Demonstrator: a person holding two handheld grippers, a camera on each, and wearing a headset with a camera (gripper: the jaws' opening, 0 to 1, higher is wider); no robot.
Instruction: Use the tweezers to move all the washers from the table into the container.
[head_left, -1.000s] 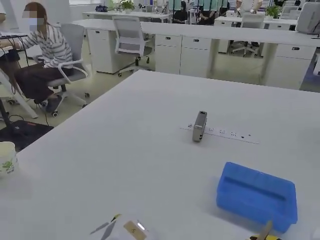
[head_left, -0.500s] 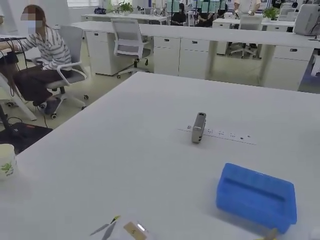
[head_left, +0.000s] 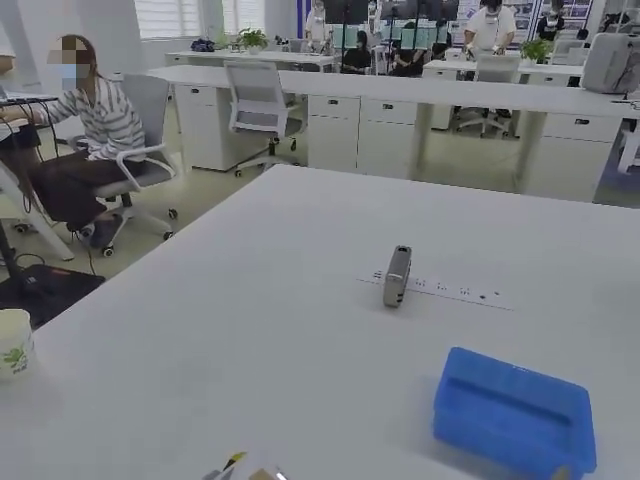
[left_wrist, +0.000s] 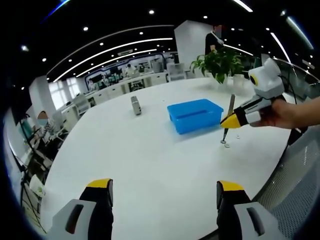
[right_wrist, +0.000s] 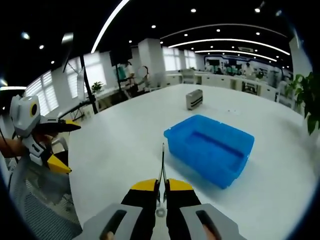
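Head lifted, work unmoved: over the last second the head view tips upward, so the blue container (head_left: 500, 440) and the grey block (head_left: 397, 277) on its power strip (head_left: 455, 292) slide down the frame. They keep their places relative to each other on the table (head_left: 250, 330). The shift is the camera's, and by these pictures no washer has gone in during that second. The task looks to be at its first pick-up.

In the right gripper view, the right gripper (right_wrist: 162, 186) has its jaws pressed together on the tweezers (right_wrist: 162, 162). The left gripper view shows the tweezers' tips reaching down to the washers (left_wrist: 227, 146). These lie on the table just beside the container, on the person's side of it. The left gripper (left_wrist: 165, 185) hangs off to the side with its jaws wide apart and nothing between them.

The count:
- Container: one, and its floor looks bare from the right gripper view.
- Tweezers: one pair.
- Grippers: two.
- Washers: about three specks, too small to count firmly.
- Grey block: one.
- Power strip: one.
- Cup (head_left: 12, 340): one, at the table's far left edge.
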